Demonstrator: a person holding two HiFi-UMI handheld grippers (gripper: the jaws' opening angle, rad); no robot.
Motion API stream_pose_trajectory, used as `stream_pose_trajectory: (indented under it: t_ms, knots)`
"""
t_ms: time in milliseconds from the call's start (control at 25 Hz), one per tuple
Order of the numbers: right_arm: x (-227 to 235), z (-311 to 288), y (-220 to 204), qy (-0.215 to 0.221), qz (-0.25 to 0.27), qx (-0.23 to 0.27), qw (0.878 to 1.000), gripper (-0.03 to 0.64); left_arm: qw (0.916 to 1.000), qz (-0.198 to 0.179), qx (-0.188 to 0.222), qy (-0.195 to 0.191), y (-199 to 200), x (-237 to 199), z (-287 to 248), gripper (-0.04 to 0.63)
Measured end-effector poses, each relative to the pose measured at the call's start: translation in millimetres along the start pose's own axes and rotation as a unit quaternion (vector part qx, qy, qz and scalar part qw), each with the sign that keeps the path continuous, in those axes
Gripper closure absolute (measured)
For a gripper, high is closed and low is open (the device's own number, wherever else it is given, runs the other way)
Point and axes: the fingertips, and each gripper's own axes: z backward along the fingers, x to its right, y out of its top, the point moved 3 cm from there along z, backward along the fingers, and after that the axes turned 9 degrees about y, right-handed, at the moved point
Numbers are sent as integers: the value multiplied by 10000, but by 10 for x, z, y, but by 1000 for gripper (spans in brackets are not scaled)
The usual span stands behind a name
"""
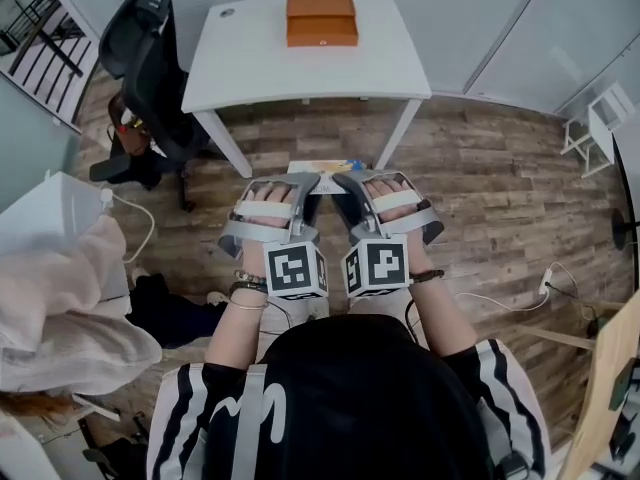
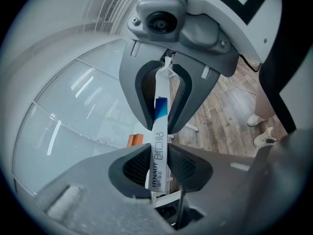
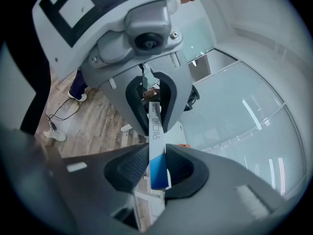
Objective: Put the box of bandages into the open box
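The left claw [image 2: 159,155] and the right claw [image 3: 156,163] face each other, each pinching one end of the thin box of bandages [image 1: 322,165]. The box is held in the air between them, over the wood floor [image 1: 480,178] just near of the white desk [image 1: 250,58]. The orange open box [image 1: 322,20] sits at the desk's far edge, well apart from both claws.

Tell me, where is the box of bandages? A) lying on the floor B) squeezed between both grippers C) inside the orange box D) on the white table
B: the left gripper and the right gripper each pinch one end of the box of bandages, away from the orange box on the white table.
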Motion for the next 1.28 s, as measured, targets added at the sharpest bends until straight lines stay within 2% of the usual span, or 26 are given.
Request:
stream_pose_trajectory:
  t_ms: [360,560,960,1280]
  knots:
    - [-90,-131,104,126,-99,-89,9998,515,9995,22,210,-229,-102,91,-15,492]
    - [-22,-145,51,96,-217,-81,9997,518,9994,-27,298,-185,-36,48,-113,492]
    - [437,-453,-185,-102,-106,177,9997,506,9998,59,195,31,-103,-281,-580,492]
    - [877,-849,-635,-75,-192,-3,9998,502,10000,-41,-45,35,-186,-555,-1190,492]
